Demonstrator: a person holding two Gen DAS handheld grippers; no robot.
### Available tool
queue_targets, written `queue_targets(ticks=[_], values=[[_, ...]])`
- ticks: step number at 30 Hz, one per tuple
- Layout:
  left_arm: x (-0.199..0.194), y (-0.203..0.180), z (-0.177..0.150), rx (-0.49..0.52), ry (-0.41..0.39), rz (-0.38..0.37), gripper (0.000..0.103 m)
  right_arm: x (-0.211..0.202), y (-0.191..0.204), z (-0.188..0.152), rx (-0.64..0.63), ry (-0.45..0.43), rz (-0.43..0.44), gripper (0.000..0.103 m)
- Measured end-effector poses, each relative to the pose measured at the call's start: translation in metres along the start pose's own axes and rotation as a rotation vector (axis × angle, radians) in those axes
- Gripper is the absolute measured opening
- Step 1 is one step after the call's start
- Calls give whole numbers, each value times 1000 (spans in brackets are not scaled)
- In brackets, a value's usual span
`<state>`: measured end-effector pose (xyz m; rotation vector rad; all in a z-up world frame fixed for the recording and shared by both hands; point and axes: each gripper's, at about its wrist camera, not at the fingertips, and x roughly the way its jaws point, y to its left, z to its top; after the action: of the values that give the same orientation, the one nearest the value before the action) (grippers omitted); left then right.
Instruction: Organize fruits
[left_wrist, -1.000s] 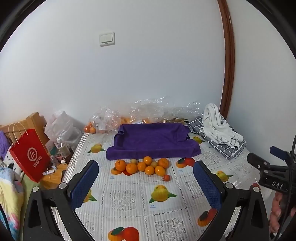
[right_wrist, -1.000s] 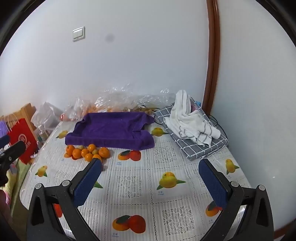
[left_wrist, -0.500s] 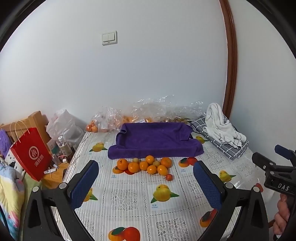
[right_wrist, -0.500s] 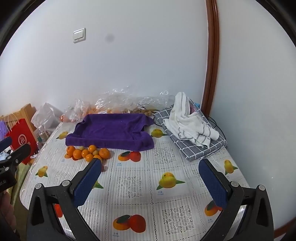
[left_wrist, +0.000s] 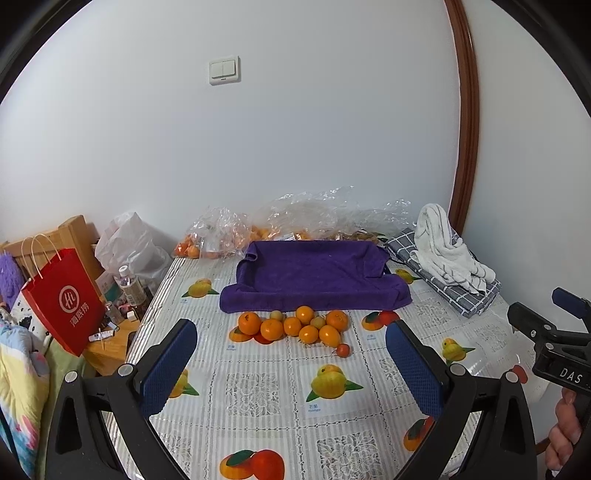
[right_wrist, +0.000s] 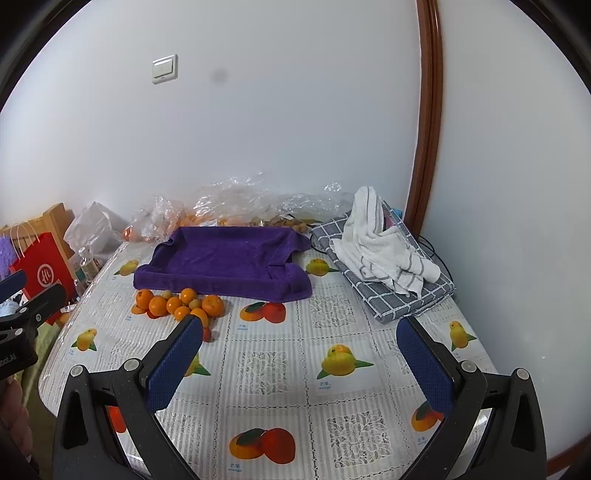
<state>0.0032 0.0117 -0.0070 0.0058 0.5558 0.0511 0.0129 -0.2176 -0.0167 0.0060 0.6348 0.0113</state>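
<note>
Both views have tilted upward over the last second: the light switch (left_wrist: 224, 69) and the pile of oranges (left_wrist: 293, 326) sit lower in frame. In the left view the right gripper (left_wrist: 546, 325) has dropped toward the corner.

We see a plush, matt purple cloth towel (left_wrist: 314, 277), crinkled glossy clear plastic bags (left_wrist: 306, 214), a shiny fruit-printed plastic cover on the tabletop (left_wrist: 258, 398), and a smooth red paper bag (left_wrist: 62, 299).
</note>
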Motion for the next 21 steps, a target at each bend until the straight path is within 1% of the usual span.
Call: queue_targets(ticks=[21], values=[[4,3,-6,-8,7,9,103,1,1,0,15,0,5,103]])
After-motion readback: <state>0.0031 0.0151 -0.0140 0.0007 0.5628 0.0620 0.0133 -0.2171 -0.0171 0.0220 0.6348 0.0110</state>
